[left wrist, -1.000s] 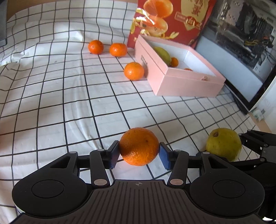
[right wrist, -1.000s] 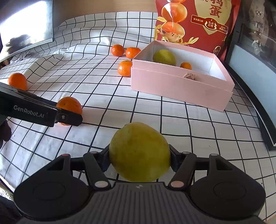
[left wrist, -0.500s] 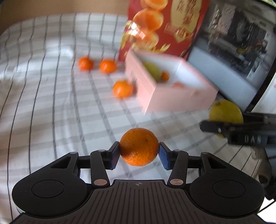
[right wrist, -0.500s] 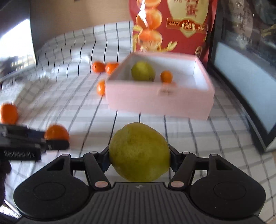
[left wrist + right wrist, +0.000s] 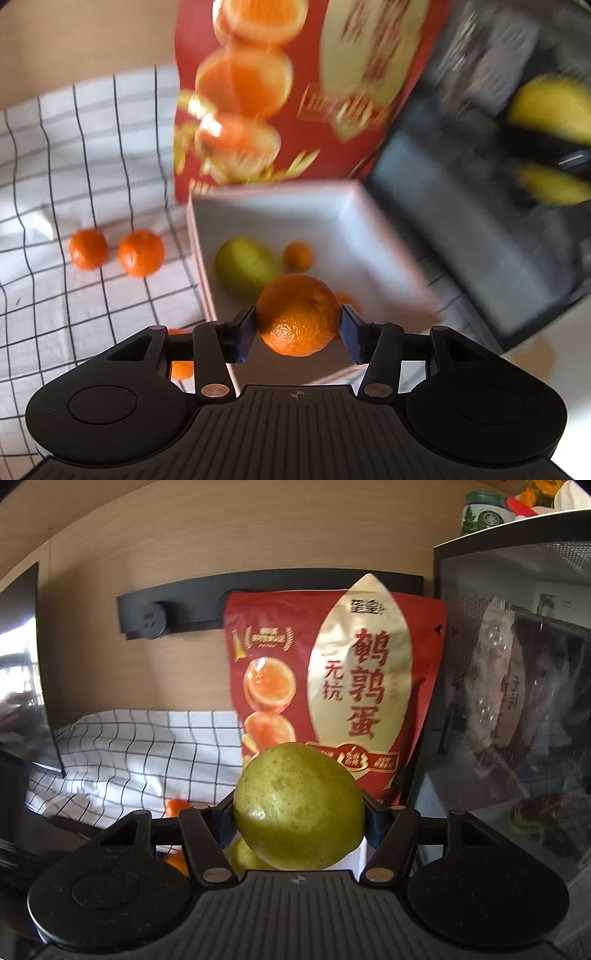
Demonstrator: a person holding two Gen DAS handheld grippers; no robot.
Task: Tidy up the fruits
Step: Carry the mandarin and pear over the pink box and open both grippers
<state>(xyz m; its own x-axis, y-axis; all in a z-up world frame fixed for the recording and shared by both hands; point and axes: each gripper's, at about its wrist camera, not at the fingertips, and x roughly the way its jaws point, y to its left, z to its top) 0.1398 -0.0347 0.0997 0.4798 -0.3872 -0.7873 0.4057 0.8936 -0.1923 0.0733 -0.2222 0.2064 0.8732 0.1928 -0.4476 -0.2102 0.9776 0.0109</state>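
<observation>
Left gripper (image 5: 297,325) clamps orange (image 5: 297,314) over pink box (image 5: 388,254); right gripper (image 5: 299,821) clamps green fruit (image 5: 299,806), perhaps above box.

Pink box (image 5: 388,258) floor looks, through blur, open right of the pear (image 5: 245,264); red bag (image 5: 295,92) walls the back.

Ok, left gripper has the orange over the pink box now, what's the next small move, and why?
Probably lower the left gripper a little into the pink box, then open. The orange is clamped between the pads above the box's near part, with bare floor beside the green fruit and small orange already inside.
</observation>
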